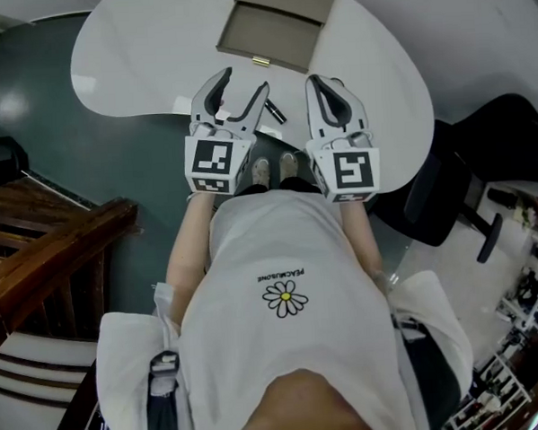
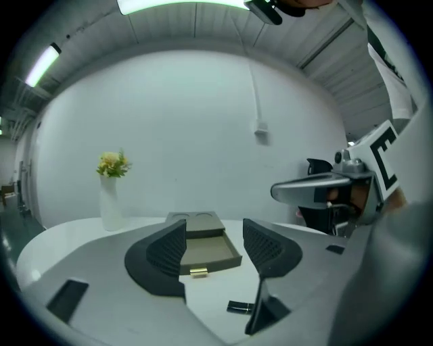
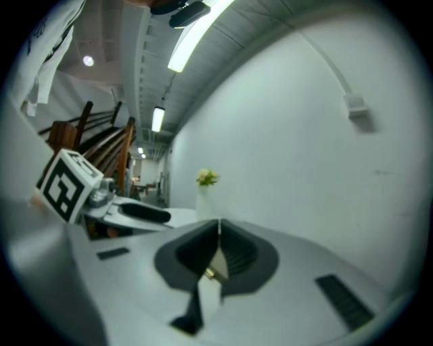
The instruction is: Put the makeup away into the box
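The jaws are open and empty on the left gripper point(image 1: 246, 81), closed empty on the right gripper point(image 1: 321, 81); the black tube point(image 2: 241, 307) at lower centre should be straddled squarely.

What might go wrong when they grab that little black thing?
The small black makeup stick lies close to the near edge of the table, beside the open left gripper; a nudge might roll it off. It is thin and lies flat, so the jaws may slip off it.

Office-like room, white table point(image 1: 135, 55), black swivel chair point(image 1: 441, 201), wooden chairs point(image 1: 63, 240)
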`<state>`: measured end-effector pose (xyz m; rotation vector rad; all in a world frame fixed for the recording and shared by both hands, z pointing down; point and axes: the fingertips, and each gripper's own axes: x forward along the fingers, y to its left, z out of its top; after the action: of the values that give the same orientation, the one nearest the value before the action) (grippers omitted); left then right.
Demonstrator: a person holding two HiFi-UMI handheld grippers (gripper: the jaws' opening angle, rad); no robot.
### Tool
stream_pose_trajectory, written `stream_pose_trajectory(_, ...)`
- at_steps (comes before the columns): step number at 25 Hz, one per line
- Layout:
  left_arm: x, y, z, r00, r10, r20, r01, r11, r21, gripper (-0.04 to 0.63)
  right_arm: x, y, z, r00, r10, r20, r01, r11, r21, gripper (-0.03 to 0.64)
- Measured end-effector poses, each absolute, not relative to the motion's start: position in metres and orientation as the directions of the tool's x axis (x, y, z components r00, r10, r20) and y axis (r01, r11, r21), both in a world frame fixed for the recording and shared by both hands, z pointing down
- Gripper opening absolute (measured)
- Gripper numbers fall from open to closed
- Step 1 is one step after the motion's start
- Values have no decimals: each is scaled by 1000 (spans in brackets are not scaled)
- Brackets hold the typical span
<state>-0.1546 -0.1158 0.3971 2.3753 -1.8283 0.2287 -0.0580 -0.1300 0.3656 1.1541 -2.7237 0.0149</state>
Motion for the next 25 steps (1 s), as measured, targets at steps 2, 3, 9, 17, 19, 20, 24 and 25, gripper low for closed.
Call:
stream_pose_trajectory(2, -141, -117, 418, 319, -910, 265, -945, -327, 15, 281, -48, -130, 370, -660, -728, 186, -732, 679, 57, 31)
stream_pose_trajectory(3, -135, -117, 429, 354, -887, 296, -931, -365, 19, 287, -43, -129, 372, -649, -735, 195, -741, 669, 56, 31)
stream_pose_trajectory(9, -96, -106, 508, 510, -707, 491, -832, -550, 73, 357, -9, -127, 382, -568, -788, 239, -802, 594, 52, 31)
stream_pose_trajectory(17, -82, -96, 583, 491, -557, 670, -793, -604, 79, 374, 22, -121, 387, -493, -833, 251, -852, 521, 57, 31)
stream_pose_trajectory(19, -81, -96, 589, 481, -543, 688, -791, -608, 73, 374, 28, -120, 387, -475, -841, 258, -862, 504, 58, 31)
stream_pose_trajectory(20, -82, -96, 592, 474, -537, 697, -790, -610, 67, 374, 30, -119, 388, -472, -843, 257, -864, 501, 59, 31)
stream_pose_trajectory(24, -84, -93, 604, 450, -510, 733, -785, -617, 53, 371, 33, -115, 390, -464, -847, 257, -868, 493, 58, 31)
stream_pose_trajectory(25, -84, -92, 607, 446, -503, 740, -784, -618, 52, 371, 34, -115, 389, -463, -848, 258, -869, 492, 59, 31)
